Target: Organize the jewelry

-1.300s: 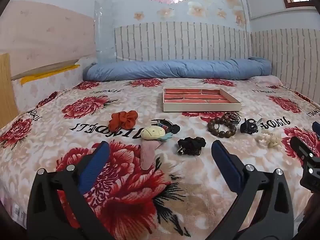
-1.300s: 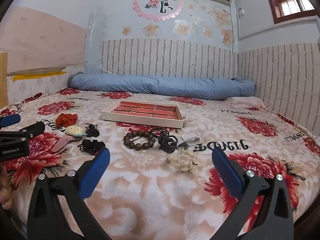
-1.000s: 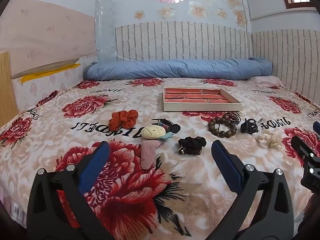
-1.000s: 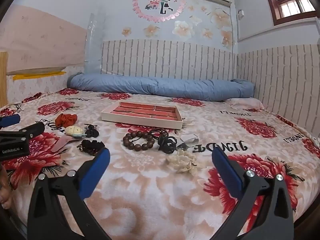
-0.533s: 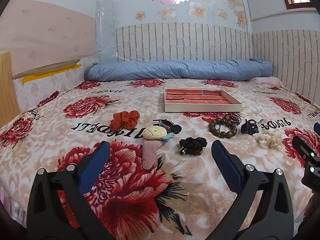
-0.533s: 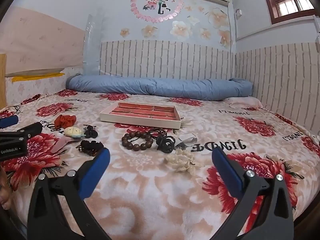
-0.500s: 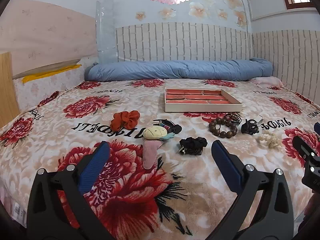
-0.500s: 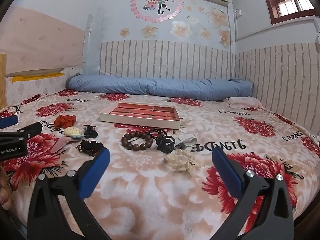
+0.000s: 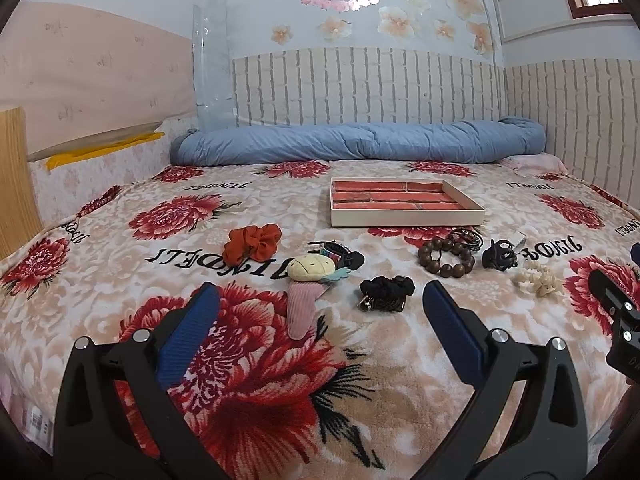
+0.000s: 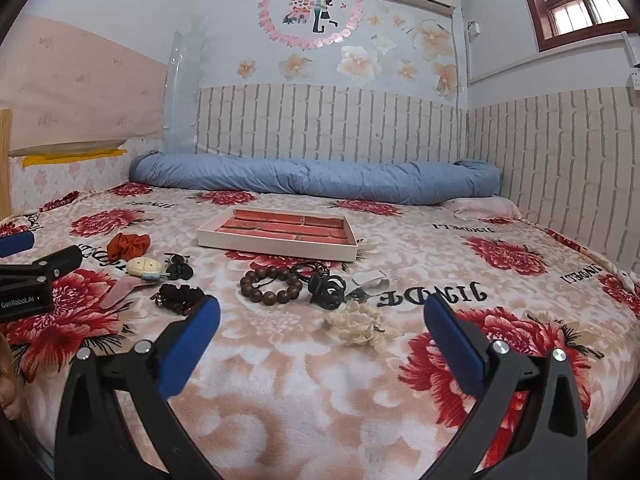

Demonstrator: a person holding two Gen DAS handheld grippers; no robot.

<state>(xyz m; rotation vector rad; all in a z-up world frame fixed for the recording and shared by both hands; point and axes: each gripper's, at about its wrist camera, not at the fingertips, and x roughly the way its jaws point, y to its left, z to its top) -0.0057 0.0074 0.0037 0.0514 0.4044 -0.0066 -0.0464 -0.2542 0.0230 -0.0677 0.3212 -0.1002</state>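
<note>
Accessories lie in a row on the floral blanket: an orange scrunchie point(image 9: 253, 242), a plush-headed pink hair clip point(image 9: 306, 292), a black scrunchie point(image 9: 386, 292), a brown bead bracelet point(image 9: 445, 258), a black claw clip point(image 9: 498, 255) and a white flower clip point(image 9: 538, 279). Behind them stands an empty shallow tray with a red lining point(image 9: 404, 202). My left gripper point(image 9: 320, 320) is open and empty near the pink clip. My right gripper point(image 10: 320, 320) is open and empty near the white flower clip point(image 10: 362, 324).
A rolled blue quilt point(image 9: 360, 146) lies along the brick-pattern headboard wall. A wooden bed frame edge point(image 9: 16, 176) stands at the left. The blanket's front edge point(image 10: 320, 452) is just below the grippers. A silver clip point(image 10: 370, 280) lies by the claw clip point(image 10: 326, 286).
Both views have shifted very slightly; the grippers stay open and no object has moved.
</note>
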